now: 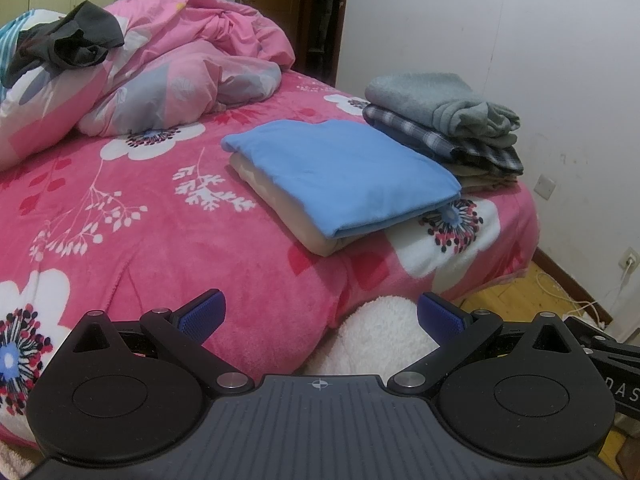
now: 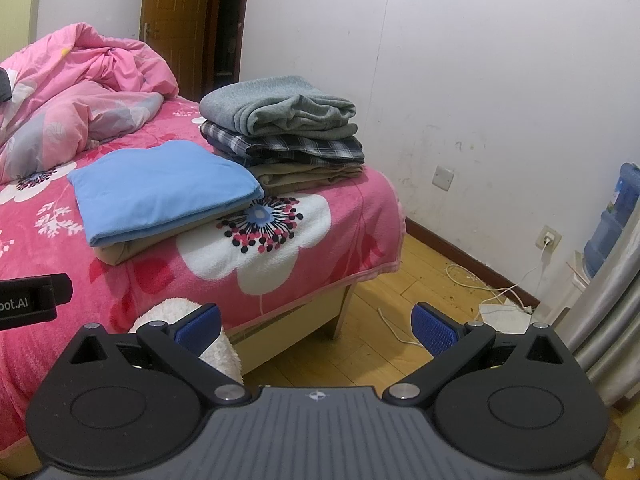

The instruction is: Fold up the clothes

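- Pink floral bed (image 1: 168, 240) fills the bedroom, with a rumpled pink duvet (image 1: 188, 60) bunched up at its far end.
- Left gripper (image 1: 321, 316) and right gripper (image 2: 316, 324) both hang wide open and empty, off the near edge.
- Blue folded garment (image 1: 340, 172) lies flat on a beige one near the right edge, its long axis slanting towards the corner.
- Grey, plaid and khaki stack (image 2: 284, 132) sits at that corner, seemingly finished work parked aside.
- Dark crumpled garment (image 1: 68, 40) on the duvet looks unfolded, likely next.

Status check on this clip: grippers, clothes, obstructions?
Left gripper open, empty. Right gripper open, empty. Blue garment folded; dark garment crumpled on quilt. Nothing blocking.
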### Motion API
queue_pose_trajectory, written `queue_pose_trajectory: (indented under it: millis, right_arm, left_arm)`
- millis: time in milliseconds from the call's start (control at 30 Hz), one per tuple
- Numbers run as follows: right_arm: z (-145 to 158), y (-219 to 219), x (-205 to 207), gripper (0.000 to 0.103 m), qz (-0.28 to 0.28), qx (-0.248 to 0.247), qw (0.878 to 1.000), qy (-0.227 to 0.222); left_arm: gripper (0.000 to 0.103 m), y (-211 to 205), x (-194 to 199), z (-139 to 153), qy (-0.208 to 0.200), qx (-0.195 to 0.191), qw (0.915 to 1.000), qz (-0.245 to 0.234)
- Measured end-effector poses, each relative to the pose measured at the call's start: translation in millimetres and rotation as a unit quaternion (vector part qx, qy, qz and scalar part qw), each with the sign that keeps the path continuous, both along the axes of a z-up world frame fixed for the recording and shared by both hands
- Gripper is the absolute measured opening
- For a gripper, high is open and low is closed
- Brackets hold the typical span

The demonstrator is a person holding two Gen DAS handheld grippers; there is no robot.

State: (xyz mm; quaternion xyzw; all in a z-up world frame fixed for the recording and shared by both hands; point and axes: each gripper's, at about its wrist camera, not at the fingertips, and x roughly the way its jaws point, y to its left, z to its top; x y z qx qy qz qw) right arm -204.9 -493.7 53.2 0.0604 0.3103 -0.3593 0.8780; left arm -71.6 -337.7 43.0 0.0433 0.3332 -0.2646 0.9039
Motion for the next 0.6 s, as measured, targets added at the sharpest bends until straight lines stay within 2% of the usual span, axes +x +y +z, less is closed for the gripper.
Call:
queue_pose_trajectory:
  millis: [600]
  right_arm:
    - [-2.6, 0.2, 0.4, 0.103, -0.002, 0.002, 1.0, 0.002]
  left_arm:
    - [0.103, -0.4, 0.4, -0.9, 0.001, 0.002, 1.0, 0.001]
